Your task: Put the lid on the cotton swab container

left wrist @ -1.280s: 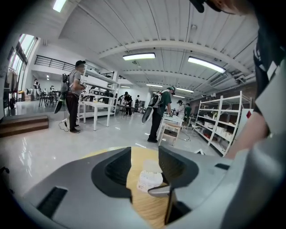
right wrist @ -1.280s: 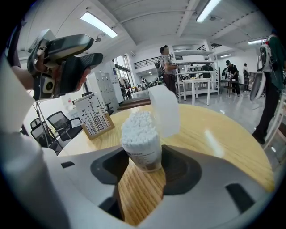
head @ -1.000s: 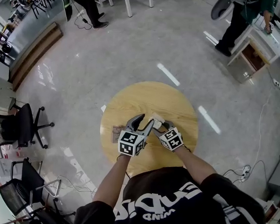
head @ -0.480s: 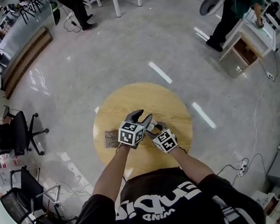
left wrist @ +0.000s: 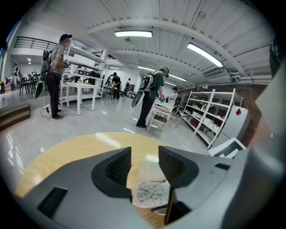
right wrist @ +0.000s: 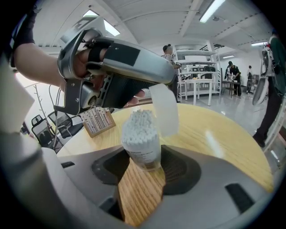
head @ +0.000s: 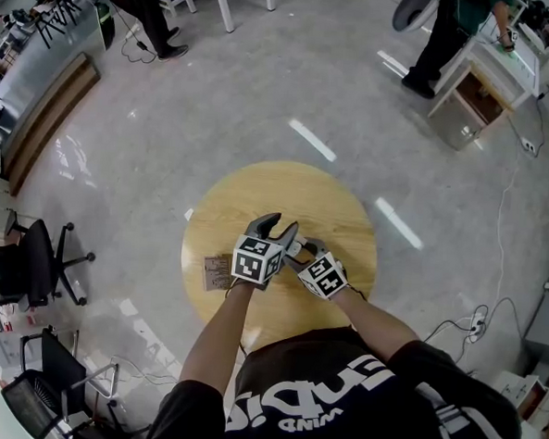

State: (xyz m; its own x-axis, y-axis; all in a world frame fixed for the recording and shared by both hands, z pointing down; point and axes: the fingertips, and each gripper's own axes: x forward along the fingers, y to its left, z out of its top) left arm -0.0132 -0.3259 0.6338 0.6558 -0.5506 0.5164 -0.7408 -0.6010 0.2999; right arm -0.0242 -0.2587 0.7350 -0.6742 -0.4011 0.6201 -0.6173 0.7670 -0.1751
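A clear cotton swab container (right wrist: 141,138), packed with white swabs, stands upright between the jaws of my right gripper (right wrist: 142,163), which is shut on it. My left gripper (left wrist: 145,156) is shut on a translucent white lid (left wrist: 151,172). The lid (right wrist: 163,109) hangs tilted just behind and above the swab tops (left wrist: 152,193); whether it touches them I cannot tell. In the head view my left gripper (head: 276,229) and right gripper (head: 304,250) meet over the middle of the round wooden table (head: 336,204), and the container is mostly hidden there.
A small wooden block with printed stripes (head: 217,272) lies on the table left of the grippers, near its edge. Office chairs (head: 31,264) stand on the floor to the left. People stand by white tables and shelving (left wrist: 154,96) farther off.
My left gripper has come down and closer to the right gripper, bringing the lid over the container. The right gripper has kept still with the container.
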